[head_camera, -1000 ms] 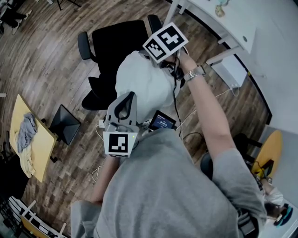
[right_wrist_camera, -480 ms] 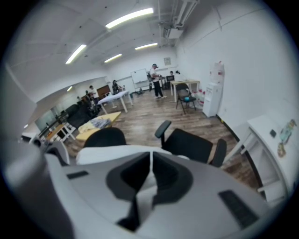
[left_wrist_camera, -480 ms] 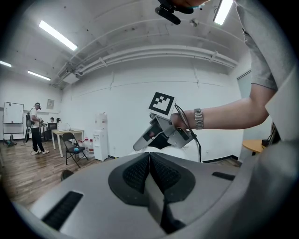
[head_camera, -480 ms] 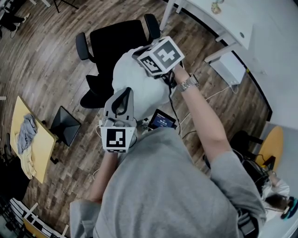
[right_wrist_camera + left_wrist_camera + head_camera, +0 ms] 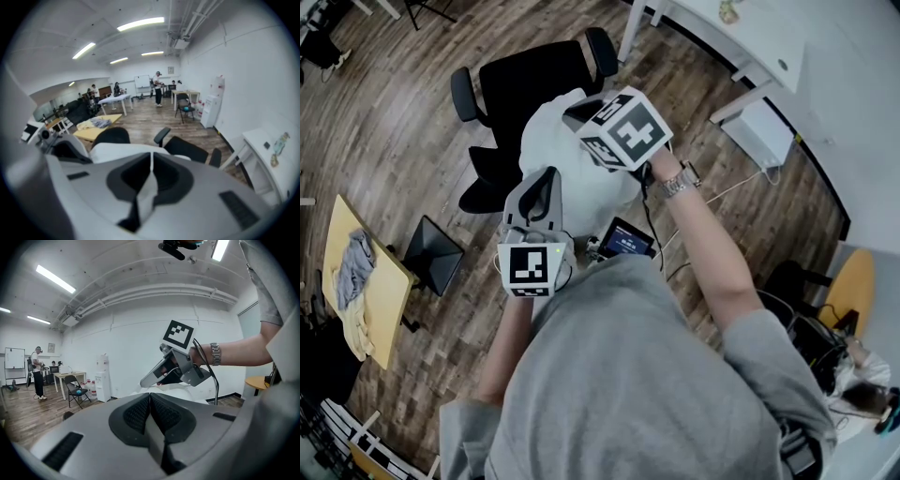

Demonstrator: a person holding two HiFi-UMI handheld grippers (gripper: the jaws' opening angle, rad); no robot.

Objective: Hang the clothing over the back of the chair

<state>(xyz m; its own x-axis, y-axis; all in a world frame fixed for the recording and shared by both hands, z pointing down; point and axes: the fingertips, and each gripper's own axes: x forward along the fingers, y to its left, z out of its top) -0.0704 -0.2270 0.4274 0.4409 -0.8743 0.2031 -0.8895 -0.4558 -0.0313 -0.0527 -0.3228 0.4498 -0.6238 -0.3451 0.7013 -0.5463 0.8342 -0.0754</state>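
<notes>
A white garment (image 5: 558,141) lies draped over the back of a black office chair (image 5: 520,80) on the wooden floor. My left gripper (image 5: 547,176) sits at the cloth's near edge, its jaws pressed together with a strip of the fabric between the pads. My right gripper (image 5: 577,111) points down at the garment's top from the right, shut on a fold of it. The right gripper view shows the garment (image 5: 122,151) and the chair's arms (image 5: 187,149) beyond the shut jaws. In the left gripper view the right gripper (image 5: 144,382) hangs just above the garment (image 5: 187,392).
A yellow table (image 5: 380,300) with a pile of clothes (image 5: 352,262) stands at the left, a black box (image 5: 431,253) beside it. A white desk (image 5: 741,37) is at the top right. A tablet (image 5: 626,242) and cables lie on the floor near me.
My right gripper has come back toward me and a little left, from past the chair's right arm to over the garment. The left gripper has kept its place.
</notes>
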